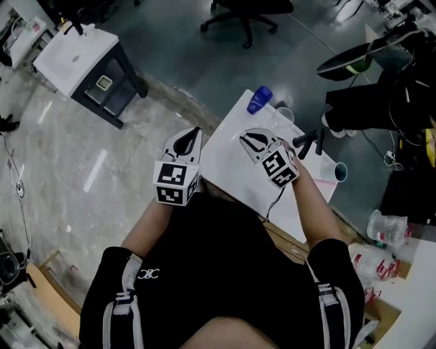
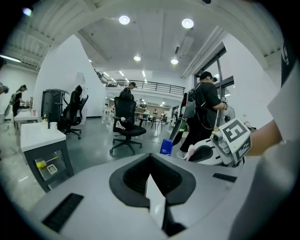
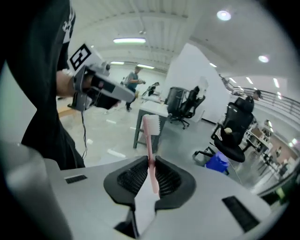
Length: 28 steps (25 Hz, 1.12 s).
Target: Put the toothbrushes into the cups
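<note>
My right gripper (image 3: 151, 164) is shut on a pink toothbrush (image 3: 150, 140), whose white bristle head stands up above the jaws. In the head view, the right gripper (image 1: 245, 138) hangs over the white table (image 1: 228, 167), near a blue cup (image 1: 259, 99) and a clear cup (image 1: 285, 114). Another pale cup (image 1: 338, 172) lies on its side at the table's right edge. My left gripper (image 1: 195, 133) hovers at the table's left edge. Its jaws (image 2: 150, 161) meet with nothing between them. From the left gripper view I see the right gripper (image 2: 220, 149) and the blue cup (image 2: 166, 146).
A black object (image 1: 310, 142) lies on the table right of the right gripper. A white cabinet (image 1: 82, 58) stands on the floor at the far left, and an office chair (image 1: 245, 13) beyond the table. People stand (image 2: 206, 110) behind the table. Boxes and bags (image 1: 381, 272) lie at the right.
</note>
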Motion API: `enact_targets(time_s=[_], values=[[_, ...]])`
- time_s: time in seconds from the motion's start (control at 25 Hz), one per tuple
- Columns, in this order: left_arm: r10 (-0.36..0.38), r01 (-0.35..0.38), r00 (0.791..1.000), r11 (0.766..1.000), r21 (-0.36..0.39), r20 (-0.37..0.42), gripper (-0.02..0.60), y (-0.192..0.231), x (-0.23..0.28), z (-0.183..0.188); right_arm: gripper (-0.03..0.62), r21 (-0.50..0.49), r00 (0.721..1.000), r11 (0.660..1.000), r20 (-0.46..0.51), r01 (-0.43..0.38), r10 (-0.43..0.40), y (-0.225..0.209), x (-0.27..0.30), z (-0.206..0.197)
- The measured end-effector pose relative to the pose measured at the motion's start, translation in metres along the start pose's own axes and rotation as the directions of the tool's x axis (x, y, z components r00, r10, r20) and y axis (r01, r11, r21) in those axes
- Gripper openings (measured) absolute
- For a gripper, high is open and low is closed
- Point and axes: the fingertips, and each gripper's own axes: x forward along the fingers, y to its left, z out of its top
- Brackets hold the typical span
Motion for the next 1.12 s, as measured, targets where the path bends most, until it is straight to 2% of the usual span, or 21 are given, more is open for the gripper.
enact_targets(time_s=[0.16, 0.28, 0.4, 0.52, 0.64, 0.72, 0.84, 1.0, 1.12], values=[[-0.06, 0.06, 0.998, 0.998, 0.033, -0.011, 0.014, -0.021, 0.016, 0.005, 0.064, 0.213, 0.982, 0.97, 0.122, 0.113, -0.141, -0.028, -0.038, 0.01], [-0.095, 0.096, 0.995, 0.994, 0.051, -0.02, 0.014, -0.038, 0.025, 0.009, 0.064, 0.342, 0.944, 0.918, 0.181, 0.202, -0.275, -0.055, -0.071, 0.007], [-0.126, 0.128, 0.992, 0.99, 0.066, -0.026, 0.014, -0.053, 0.035, 0.011, 0.064, 0.475, 0.875, 0.825, 0.199, 0.308, -0.441, -0.087, -0.101, -0.001], [-0.154, 0.156, 0.988, 0.985, 0.078, -0.032, 0.014, -0.064, 0.044, 0.013, 0.064, 0.587, 0.79, 0.706, 0.173, 0.397, -0.588, -0.114, -0.123, -0.013], [-0.179, 0.182, 0.983, 0.979, 0.086, -0.04, 0.014, -0.074, 0.052, 0.015, 0.064, 0.658, 0.709, 0.589, 0.116, 0.469, -0.695, -0.135, -0.141, -0.029], [-0.196, 0.199, 0.98, 0.976, 0.092, -0.044, 0.014, -0.08, 0.058, 0.017, 0.064, 0.681, 0.666, 0.526, 0.074, 0.51, -0.742, -0.147, -0.148, -0.041], [-0.215, 0.219, 0.975, 0.97, 0.102, -0.053, 0.014, -0.086, 0.065, 0.017, 0.064, 0.707, 0.626, 0.461, 0.032, 0.537, -0.779, -0.157, -0.151, -0.055], [-0.23, 0.237, 0.971, 0.965, 0.11, -0.069, 0.014, -0.089, 0.071, 0.015, 0.064, 0.728, 0.6, 0.406, -0.01, 0.552, -0.8, -0.167, -0.145, -0.071], [-0.242, 0.25, 0.967, 0.961, 0.116, -0.084, 0.014, -0.089, 0.076, 0.014, 0.064, 0.742, 0.597, 0.375, -0.042, 0.556, -0.801, -0.17, -0.136, -0.084]])
